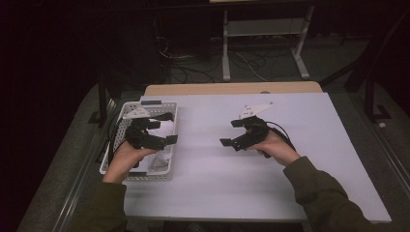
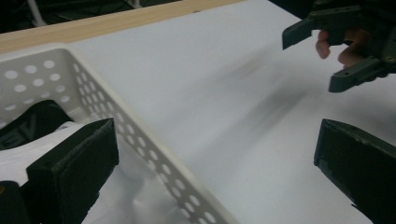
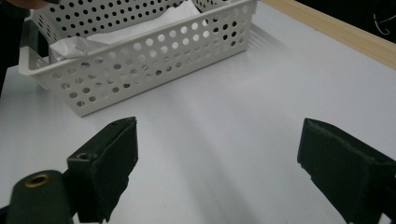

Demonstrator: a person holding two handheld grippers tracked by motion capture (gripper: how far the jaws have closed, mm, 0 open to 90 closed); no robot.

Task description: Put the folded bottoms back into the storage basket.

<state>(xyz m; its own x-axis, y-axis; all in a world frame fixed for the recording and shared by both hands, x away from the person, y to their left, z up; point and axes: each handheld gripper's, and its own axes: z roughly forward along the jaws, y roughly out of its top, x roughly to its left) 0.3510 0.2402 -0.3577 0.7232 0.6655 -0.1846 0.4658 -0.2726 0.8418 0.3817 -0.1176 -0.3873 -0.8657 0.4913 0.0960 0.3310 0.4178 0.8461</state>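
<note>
One white basket on the table; my left gripper and right gripper both gape, empty.

The room is dim, its far side nearly black. A white tabletop with a light wooden far edge stands on a grey floor. Beyond it, a white metal frame rises from the floor, where loose cables lie tangled.
</note>
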